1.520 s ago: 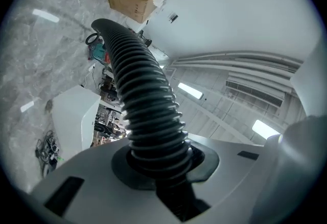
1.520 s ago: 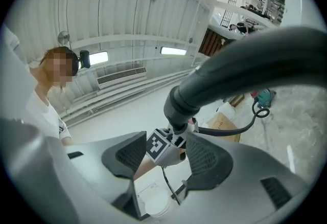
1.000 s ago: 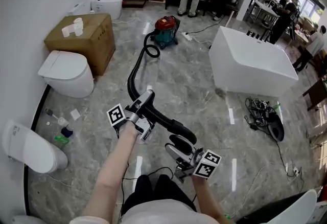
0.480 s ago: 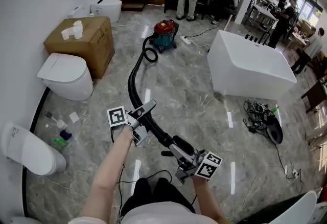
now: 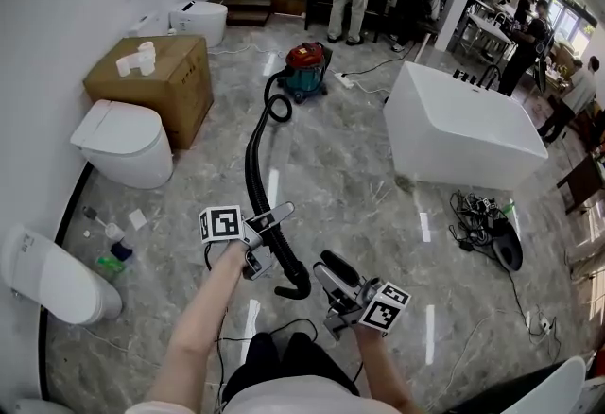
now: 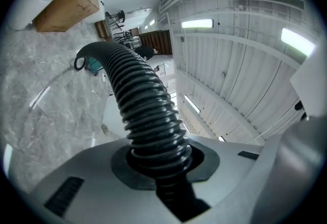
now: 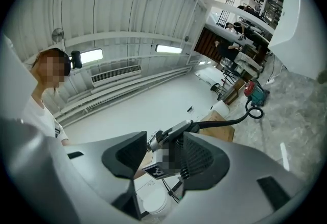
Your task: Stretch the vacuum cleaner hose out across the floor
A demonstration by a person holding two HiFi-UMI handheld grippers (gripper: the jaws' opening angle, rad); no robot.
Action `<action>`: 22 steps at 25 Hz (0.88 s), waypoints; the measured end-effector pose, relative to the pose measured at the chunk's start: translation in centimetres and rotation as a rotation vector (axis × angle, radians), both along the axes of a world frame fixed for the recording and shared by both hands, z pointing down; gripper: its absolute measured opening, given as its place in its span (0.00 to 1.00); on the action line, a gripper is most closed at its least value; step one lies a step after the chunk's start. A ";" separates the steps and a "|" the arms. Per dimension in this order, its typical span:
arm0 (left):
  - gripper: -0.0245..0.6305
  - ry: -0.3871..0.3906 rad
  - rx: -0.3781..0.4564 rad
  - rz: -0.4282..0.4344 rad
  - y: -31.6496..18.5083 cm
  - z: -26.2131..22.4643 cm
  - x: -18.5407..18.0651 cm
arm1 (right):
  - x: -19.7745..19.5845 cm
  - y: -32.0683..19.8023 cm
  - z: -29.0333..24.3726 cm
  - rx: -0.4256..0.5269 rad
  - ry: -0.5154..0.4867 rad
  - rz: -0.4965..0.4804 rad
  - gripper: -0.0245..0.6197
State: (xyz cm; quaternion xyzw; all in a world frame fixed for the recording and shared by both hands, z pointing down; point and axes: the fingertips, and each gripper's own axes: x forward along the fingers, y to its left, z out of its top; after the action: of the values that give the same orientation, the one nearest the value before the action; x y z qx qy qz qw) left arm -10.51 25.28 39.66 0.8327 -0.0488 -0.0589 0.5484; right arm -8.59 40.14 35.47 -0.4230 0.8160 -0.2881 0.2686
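The black ribbed hose (image 5: 250, 162) runs from the red and teal vacuum cleaner (image 5: 304, 62) across the marble floor, with a small loop (image 5: 277, 106) near the machine. My left gripper (image 5: 271, 237) is shut on the hose close to its free end, which curls down in a hook (image 5: 295, 288). In the left gripper view the hose (image 6: 143, 100) sits clamped between the jaws of the left gripper (image 6: 159, 166). My right gripper (image 5: 327, 275) stands open beside the hook with nothing in it. The right gripper (image 7: 163, 155) looks at the hose (image 7: 225, 125) and the vacuum cleaner (image 7: 255, 93).
Two toilets (image 5: 123, 140) (image 5: 52, 275) and a cardboard box (image 5: 156, 72) line the left wall. Small bottles (image 5: 112, 247) lie near them. A white bathtub (image 5: 463, 124) stands at the right, with a tangle of cables (image 5: 482, 214) in front. People stand at the far end.
My left gripper has sunk and rolled with the hose in it. The hose's free end, which reached to the right gripper, now hangs curled down between the grippers. The right gripper stays put.
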 end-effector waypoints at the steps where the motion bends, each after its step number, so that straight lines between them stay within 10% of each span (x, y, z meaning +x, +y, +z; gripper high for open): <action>1: 0.19 -0.018 0.026 0.003 0.2 0.0 -0.1 | -0.1 0.0 0.1 -0.006 -0.002 -0.001 0.40; 22: 0.19 -0.388 0.413 0.285 5.1 3.4 -1.0 | -0.8 -0.3 0.7 -0.028 -0.033 0.001 0.40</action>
State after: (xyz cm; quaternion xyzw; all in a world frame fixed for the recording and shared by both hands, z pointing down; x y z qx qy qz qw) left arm -11.47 30.42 43.06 0.9207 -0.0226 0.1697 0.3508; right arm -9.40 39.87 36.15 -0.4225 0.8071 -0.3063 0.2762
